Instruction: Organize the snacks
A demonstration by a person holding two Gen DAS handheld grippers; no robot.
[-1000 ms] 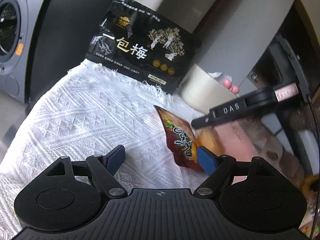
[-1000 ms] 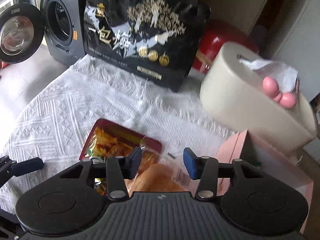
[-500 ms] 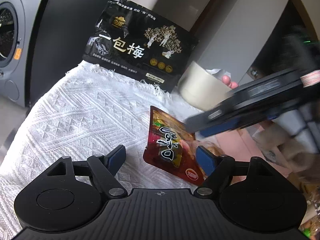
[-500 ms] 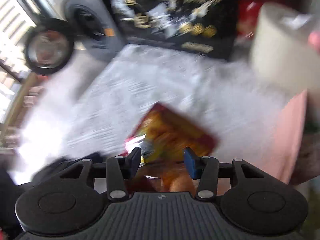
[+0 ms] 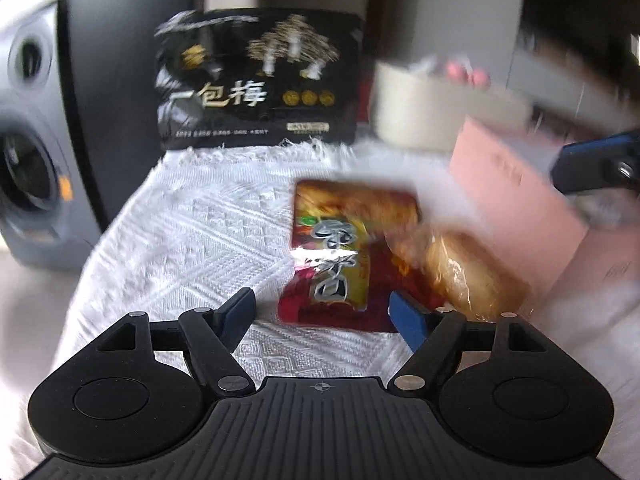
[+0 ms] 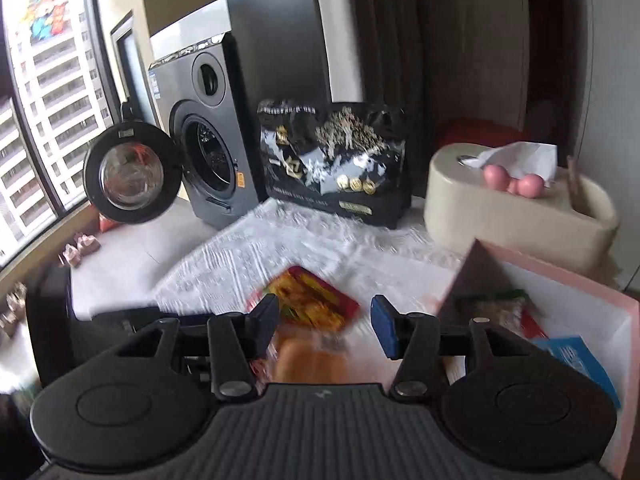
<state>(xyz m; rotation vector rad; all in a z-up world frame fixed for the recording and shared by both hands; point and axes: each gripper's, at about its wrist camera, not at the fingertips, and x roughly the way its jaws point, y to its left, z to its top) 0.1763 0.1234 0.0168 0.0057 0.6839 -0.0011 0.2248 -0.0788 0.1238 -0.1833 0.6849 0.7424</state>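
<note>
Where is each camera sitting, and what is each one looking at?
Left wrist: sits on the left hand-held gripper, looking down over the white cloth at the red snack packet; its open jaws show, and the right gripper's blue tip.
Right wrist: sits on the right hand-held gripper, facing the washing machine and pink box; its open jaws show.
Both share the red packet, the black bag and the tissue holder.

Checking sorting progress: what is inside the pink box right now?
In the right wrist view the pink box holds a blue packet and a greenish-brown packet on its white lining. The right claw's body covers the box's near part, so anything there cannot be seen.
</note>
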